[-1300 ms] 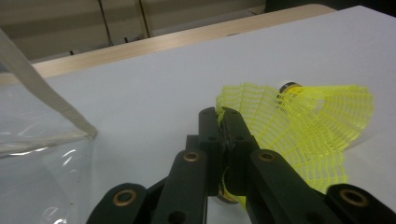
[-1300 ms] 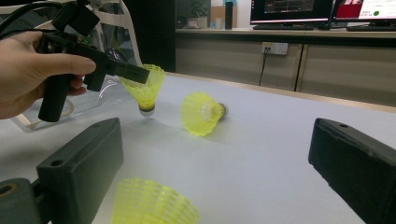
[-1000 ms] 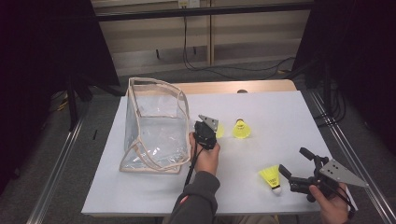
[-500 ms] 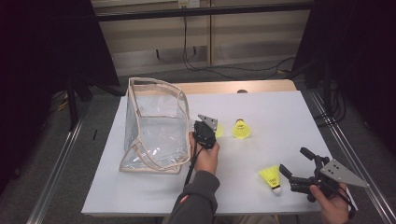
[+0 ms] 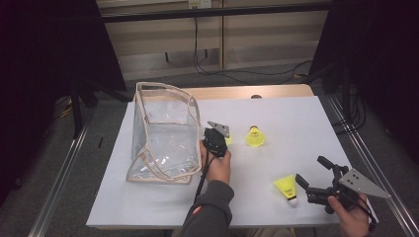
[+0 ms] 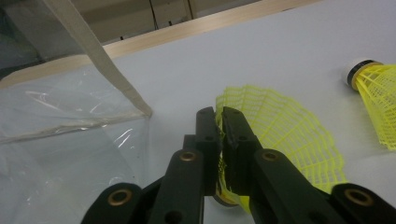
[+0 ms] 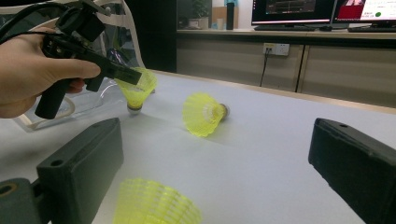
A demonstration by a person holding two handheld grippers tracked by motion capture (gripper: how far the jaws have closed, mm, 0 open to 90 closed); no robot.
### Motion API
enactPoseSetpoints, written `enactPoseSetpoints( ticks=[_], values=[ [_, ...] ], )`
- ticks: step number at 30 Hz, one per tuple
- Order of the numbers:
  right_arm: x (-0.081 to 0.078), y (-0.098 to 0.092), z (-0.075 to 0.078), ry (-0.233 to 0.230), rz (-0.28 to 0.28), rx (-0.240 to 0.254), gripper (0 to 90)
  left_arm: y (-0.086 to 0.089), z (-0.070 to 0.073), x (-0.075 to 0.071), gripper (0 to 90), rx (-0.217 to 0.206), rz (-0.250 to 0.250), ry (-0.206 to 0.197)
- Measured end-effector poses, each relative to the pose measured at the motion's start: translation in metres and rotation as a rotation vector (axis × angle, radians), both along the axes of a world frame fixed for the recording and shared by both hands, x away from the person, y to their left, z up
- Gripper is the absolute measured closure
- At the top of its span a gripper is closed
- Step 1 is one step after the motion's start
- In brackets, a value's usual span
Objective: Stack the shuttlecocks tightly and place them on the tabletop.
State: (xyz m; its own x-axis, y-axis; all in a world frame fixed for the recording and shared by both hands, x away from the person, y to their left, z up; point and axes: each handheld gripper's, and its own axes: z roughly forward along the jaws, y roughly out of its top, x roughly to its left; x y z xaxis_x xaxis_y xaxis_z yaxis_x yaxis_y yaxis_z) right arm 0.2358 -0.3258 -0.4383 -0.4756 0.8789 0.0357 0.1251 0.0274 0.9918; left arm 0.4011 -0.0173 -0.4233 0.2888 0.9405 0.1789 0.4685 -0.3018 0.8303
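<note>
My left gripper (image 5: pixel 226 140) (image 6: pixel 219 116) pinches the skirt rim of a yellow shuttlecock (image 6: pixel 289 135) (image 7: pixel 137 93) beside the clear bag (image 5: pixel 163 138). The cork hangs down at or just above the table. Its jaws have just been opening a little, and the mesh is still pressed between them. A second shuttlecock (image 5: pixel 254 137) (image 7: pixel 203 113) lies on its side just right of it. A third shuttlecock (image 5: pixel 287 187) (image 7: pixel 156 205) lies near the front right. My right gripper (image 5: pixel 310 169) (image 7: pixel 219 154) is held open just right of the third one, with nothing between its fingers.
The clear bag (image 6: pixel 56 140) with beige trim stands open-topped at the left of the white table sheet (image 5: pixel 296 113). A wooden table edge (image 5: pixel 247 92) runs along the back. Cables lie on the floor beyond.
</note>
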Motion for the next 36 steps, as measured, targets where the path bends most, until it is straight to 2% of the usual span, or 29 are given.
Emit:
enactPoseSetpoints(
  ticks=[2,4,5,10,17,23,36],
  values=[
    [0.000,0.000,0.000,0.002,-0.002,0.000,2.8,0.000,-0.001,0.001,82.2,-0.011,-0.010,0.009],
    [0.000,0.001,0.001,0.000,0.001,0.000,2.8,0.000,-0.002,0.003,75.7,-0.056,-0.035,0.022],
    [-0.001,0.001,0.001,-0.003,0.001,0.003,2.7,-0.002,-0.002,0.002,73.9,-0.049,-0.043,0.022],
    [0.000,0.000,0.000,0.001,-0.005,0.006,2.8,-0.009,0.000,0.004,69.2,-0.085,-0.098,0.038],
    [-0.001,-0.002,0.001,0.000,-0.005,0.006,2.8,-0.011,-0.003,0.007,64.9,-0.119,-0.139,0.055],
    [-0.001,0.000,0.001,-0.001,-0.001,-0.005,2.7,-0.012,0.001,0.010,60.7,-0.120,-0.155,0.061],
    [-0.002,-0.006,0.002,-0.003,-0.017,0.005,2.7,-0.023,0.001,0.017,61.6,-0.113,-0.175,0.072]
  ],
)
